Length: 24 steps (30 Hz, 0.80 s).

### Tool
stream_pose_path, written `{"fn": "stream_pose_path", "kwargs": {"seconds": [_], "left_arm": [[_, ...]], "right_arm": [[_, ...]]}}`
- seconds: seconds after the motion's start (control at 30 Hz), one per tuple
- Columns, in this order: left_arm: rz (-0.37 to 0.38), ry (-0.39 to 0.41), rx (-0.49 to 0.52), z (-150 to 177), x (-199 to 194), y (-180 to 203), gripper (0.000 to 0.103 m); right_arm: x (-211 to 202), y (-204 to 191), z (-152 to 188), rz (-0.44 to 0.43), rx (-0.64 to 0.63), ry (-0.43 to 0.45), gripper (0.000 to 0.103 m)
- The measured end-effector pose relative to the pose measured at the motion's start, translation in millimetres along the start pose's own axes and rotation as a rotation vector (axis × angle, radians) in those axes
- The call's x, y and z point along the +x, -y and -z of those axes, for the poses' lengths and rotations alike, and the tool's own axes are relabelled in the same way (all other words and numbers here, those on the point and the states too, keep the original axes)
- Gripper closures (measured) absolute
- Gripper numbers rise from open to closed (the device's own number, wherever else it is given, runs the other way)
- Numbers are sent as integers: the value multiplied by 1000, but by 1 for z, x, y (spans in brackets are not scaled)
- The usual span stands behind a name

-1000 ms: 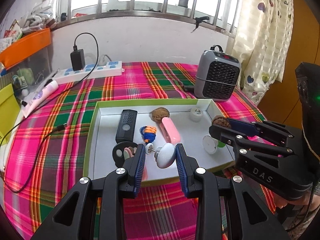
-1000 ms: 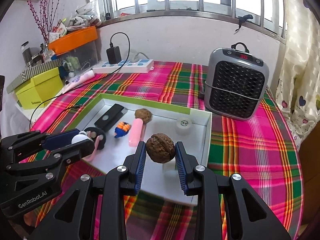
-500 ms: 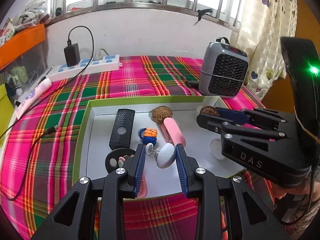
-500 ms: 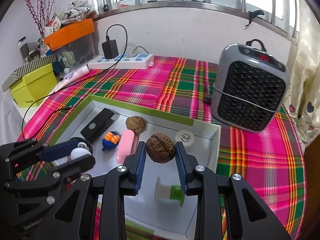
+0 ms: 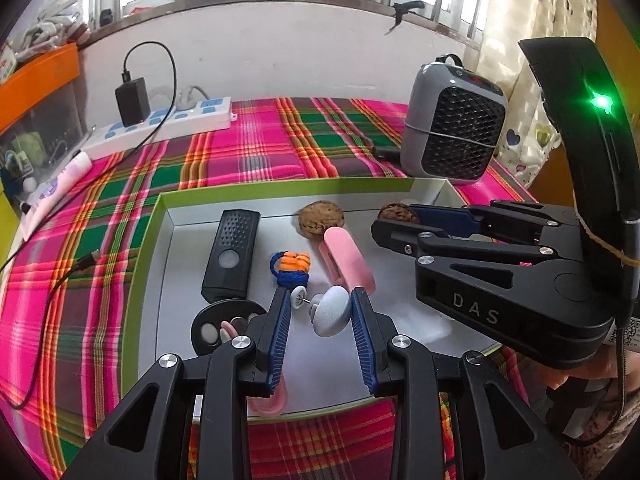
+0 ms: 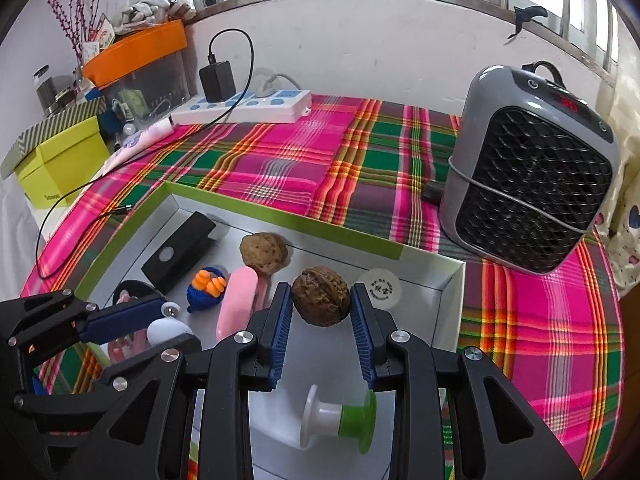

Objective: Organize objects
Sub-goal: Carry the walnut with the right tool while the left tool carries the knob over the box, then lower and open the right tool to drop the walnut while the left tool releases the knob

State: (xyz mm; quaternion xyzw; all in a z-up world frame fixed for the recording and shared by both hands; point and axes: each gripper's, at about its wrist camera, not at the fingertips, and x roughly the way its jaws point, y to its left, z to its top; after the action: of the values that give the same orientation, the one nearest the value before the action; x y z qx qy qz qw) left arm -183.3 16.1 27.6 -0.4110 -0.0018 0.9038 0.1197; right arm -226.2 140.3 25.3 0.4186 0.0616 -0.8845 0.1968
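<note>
Since 1 second ago both grippers have advanced over the green-rimmed tray (image 5: 160, 216), their grips unchanged. The left gripper (image 5: 320, 314) still clamps the white knob (image 5: 330, 316) narrowly above the tray's near end; the right gripper (image 6: 320, 300) still pinches the dark walnut (image 6: 320, 300), now nearer the second walnut (image 6: 263, 253) and heater (image 6: 532, 192).

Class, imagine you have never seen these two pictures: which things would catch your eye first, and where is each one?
First, the bright pink-and-green plaid cloth covering the table. Then the right gripper clamping a brown walnut above the green-rimmed tray, and the left gripper holding a white mushroom-shaped knob over the tray's near side. The grey heater stands on the cloth beyond the tray's far right corner.
</note>
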Motion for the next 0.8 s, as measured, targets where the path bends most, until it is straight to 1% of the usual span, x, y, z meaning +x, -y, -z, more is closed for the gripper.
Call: {"fn": "stream_pose_path", "kwargs": {"seconds": [0.33,0.8], "left_arm": [[2,-27,4,0,8,-1,74],[3,-40,-10,0,12,-4,74]], "right_arm": [[8,0,2,-6,-1,-21,72],[8,0,3,2,-11,-22,72]]}}
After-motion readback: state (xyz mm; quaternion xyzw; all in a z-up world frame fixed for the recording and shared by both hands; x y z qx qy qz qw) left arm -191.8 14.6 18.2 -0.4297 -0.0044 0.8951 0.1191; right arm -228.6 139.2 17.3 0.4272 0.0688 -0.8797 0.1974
